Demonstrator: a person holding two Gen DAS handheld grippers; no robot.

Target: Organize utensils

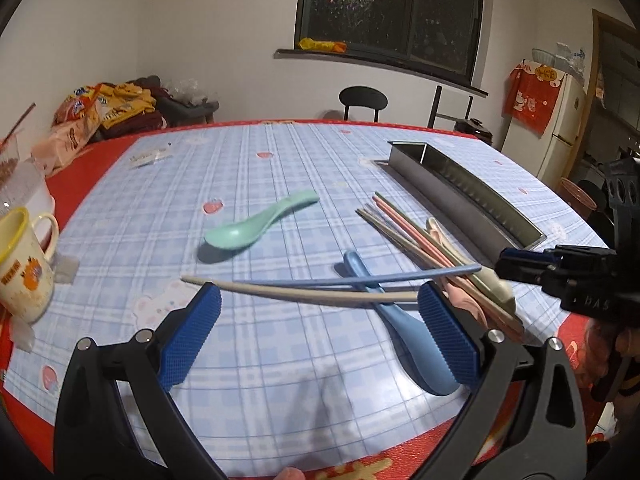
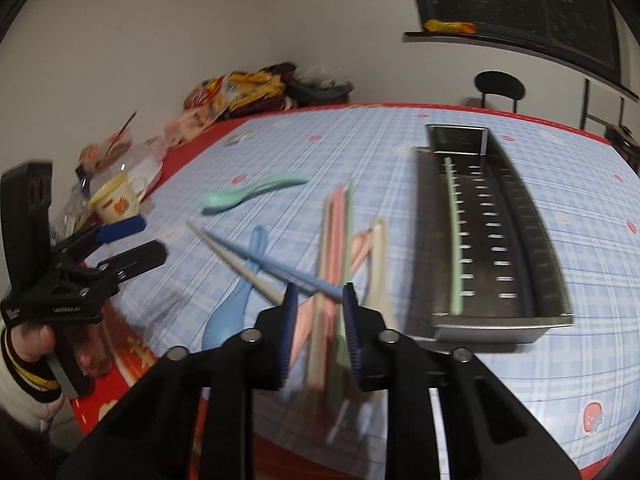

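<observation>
Right tongs pinching the near ends of a blue chopstick and a beige chopstick, over the pile of chopsticks and spoons on the desk. Left tongs spread wide, holding nothing, low above the blue spoon. Steel tray just to the right, open at the top, one green chopstick already inside.

For doing the step well: lift the pair clear of the pile, turn it along the tray's length, lower it over the near wall. Plenty of free room above the tray; left tongs close to the far tips, better kept away.
</observation>
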